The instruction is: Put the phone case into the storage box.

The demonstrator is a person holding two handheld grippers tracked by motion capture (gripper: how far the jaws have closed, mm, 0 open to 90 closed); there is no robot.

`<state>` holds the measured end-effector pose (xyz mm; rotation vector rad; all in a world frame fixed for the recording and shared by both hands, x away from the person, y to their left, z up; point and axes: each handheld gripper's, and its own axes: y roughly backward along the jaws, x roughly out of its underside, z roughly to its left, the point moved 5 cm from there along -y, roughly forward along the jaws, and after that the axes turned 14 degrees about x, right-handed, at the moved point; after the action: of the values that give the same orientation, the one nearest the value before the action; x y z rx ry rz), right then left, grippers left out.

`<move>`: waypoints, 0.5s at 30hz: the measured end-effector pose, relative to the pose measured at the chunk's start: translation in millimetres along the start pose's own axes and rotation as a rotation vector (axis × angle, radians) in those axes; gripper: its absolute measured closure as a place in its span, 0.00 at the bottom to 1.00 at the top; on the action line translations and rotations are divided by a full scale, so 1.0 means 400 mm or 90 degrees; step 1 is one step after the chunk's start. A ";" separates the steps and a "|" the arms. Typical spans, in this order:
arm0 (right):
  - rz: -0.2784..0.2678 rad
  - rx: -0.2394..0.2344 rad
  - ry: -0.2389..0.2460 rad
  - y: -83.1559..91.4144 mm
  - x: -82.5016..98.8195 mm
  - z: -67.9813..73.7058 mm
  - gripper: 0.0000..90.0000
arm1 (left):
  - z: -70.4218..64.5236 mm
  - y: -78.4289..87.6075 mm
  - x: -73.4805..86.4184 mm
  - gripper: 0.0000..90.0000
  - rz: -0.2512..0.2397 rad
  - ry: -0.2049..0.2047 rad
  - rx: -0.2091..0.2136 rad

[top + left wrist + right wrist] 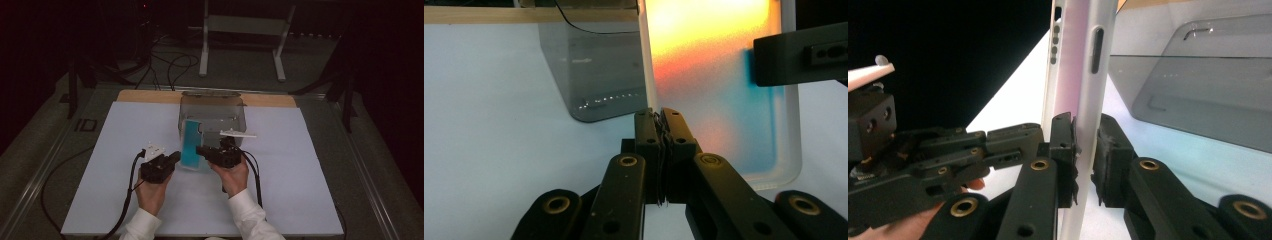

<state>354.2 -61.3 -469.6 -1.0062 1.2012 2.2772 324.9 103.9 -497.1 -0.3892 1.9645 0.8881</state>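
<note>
Both claws meet at a phone case (190,145) that stands upright on the white tabletop (300,190), just in front of a grey translucent bin (212,112). Right claw (1085,150) straddles one edge of the case, pads on either side, seemingly pinching it. Left claw (659,132) is closed at the other edge, though whether it grips the rim I cannot tell. To do this well, I judge both hands should keep an even squeeze, lift together without twisting the soft case, and clear the bin's near wall before tipping it in. Small side cutouts (1096,50) mark weak spots; grip away from them.
</note>
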 end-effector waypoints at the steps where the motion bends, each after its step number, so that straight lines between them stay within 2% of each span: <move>1: -0.002 0.001 -0.001 0.000 0.000 0.000 0.90 | -0.001 -0.001 0.001 0.98 0.001 0.003 0.001; 7: -0.015 0.000 -0.005 0.004 -0.002 0.003 0.91 | -0.001 -0.001 0.000 0.98 -0.002 0.007 0.007; 14: -0.015 0.003 -0.002 0.007 -0.002 0.003 0.91 | -0.004 -0.002 -0.004 0.95 0.002 -0.012 0.004; 15: -0.016 0.003 -0.001 0.008 -0.003 0.004 0.91 | -0.004 -0.002 -0.004 0.92 0.000 -0.014 0.004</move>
<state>352.5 -61.9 -466.5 -1.0119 1.1866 2.2547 325.3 102.0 -495.5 -0.3744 1.9462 0.8834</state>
